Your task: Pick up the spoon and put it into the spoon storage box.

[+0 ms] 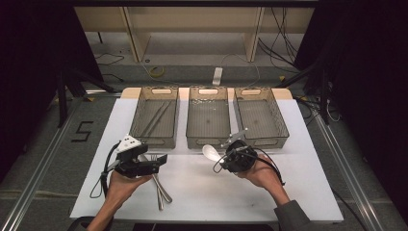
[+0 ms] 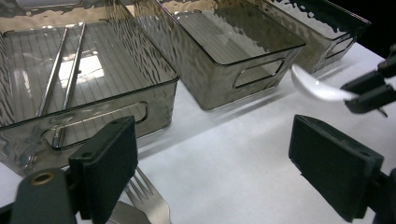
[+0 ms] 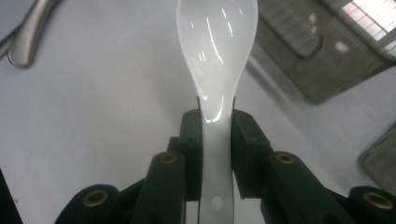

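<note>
Sorting cutlery into trays: the carry phase. The right gripper [image 3: 217, 123] is clenched on the handle of a glossy white ceramic soup spoon [image 3: 215, 51], its two black jaws pressing the narrow neck from either side while the bowl projects forward, clear of the table. In the high view the white spoon [image 1: 210, 152] hangs above the white tabletop [image 1: 269, 192], just in front of the near wall of the middle smoked-plastic tray [image 1: 208, 142], which appears empty. The left smoked-plastic tray [image 1: 155, 139] already holds a pair of slim metal chopsticks [image 2: 63, 70]; the right smoked-plastic tray [image 1: 262, 139] shows nothing inside. The left gripper [image 2: 210, 163] is released, its jaws standing wide apart over bare table, with a steel fork [image 2: 149, 198] lying just beneath its left jaw beside the other metal cutlery [image 1: 159, 185].

To do this step well, the spoon should probably be lifted high enough for its bowl to pass over the tray rim, since the handle grip leaves the heavy bowl far from the pads and free to pivot. Keeping the gripper level and the motion slow limits that swing on a slick glazed surface. The spoon is best lowered close to the tray floor before the jaws let go, as ceramic may chip or bounce if dropped. Which tray is meant for it cannot be told; the nearest is the middle one. The left gripper is best kept low and aside.
</note>
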Action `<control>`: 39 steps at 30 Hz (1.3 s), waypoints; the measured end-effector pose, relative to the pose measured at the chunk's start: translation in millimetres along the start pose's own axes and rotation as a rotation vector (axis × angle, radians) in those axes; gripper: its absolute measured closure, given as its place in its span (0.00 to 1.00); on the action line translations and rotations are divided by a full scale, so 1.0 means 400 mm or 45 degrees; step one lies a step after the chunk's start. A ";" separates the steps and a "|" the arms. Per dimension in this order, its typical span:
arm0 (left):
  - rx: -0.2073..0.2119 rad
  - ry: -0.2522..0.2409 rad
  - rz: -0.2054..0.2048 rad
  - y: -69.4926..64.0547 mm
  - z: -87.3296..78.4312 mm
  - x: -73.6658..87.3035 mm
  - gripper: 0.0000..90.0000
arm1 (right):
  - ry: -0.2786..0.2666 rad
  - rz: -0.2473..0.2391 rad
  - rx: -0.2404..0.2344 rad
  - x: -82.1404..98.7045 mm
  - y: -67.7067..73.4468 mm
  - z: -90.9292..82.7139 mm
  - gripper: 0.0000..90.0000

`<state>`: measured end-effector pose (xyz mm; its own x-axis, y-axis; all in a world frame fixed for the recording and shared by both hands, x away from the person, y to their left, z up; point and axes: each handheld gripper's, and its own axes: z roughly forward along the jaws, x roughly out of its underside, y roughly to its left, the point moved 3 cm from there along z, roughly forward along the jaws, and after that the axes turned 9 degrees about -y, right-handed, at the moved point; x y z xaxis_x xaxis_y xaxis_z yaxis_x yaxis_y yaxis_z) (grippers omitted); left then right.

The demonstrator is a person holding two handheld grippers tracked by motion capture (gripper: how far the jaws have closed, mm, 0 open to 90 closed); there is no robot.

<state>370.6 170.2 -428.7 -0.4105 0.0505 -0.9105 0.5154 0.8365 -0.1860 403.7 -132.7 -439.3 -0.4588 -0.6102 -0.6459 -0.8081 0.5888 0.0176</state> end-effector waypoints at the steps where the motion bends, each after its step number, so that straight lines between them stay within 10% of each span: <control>1: 0.001 0.001 -0.001 0.000 0.000 0.000 0.17 | -0.008 0.001 0.003 -0.011 -0.003 -0.005 0.85; 39: 0.049 -0.009 -0.005 -0.008 -0.006 0.000 0.17 | -0.118 0.133 0.166 -0.267 -0.165 0.063 0.85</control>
<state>367.2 169.0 -427.1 -0.4071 0.0431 -0.9124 0.5421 0.8153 -0.2034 515.4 -93.1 -390.5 -0.4969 -0.4939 -0.7135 -0.7003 0.7138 -0.0064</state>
